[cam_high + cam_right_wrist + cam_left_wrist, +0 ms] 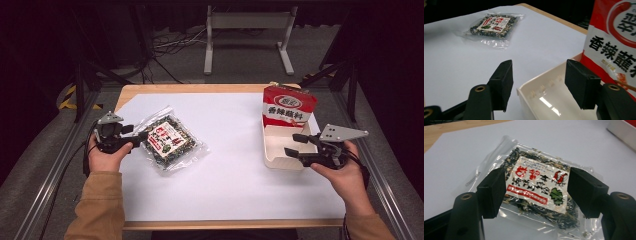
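Two gripping tools are at work over a desk (235, 200) covered with a white sheet. Left of centre in the high view, the left gripper (141, 136) sits at the near-left edge of a clear packet of dried seaweed mix (170, 142), which lies flat on the sheet. In the left gripper view the jaws stand apart with the packet (536, 192) showing between them; the pads do not seem to press it, and I'd say it is framed for a grab, not yet held.

At the right of the high view, the right gripper (295, 145) hovers at the near end of a white tray (272, 160). Its jaws are apart as well, with nothing between them but the tray's rim (544, 80) and bare floor. A red seasoning pouch (289, 107) stands upright at the tray's far end, upper right of centre, leaning a little.

My reading is that the work is packing the tray: the red pouch is already in, the seaweed packet is well apart from it on the sheet and remains to be picked up, carried across and set down. So roughly half looks done, judging by how things lie.
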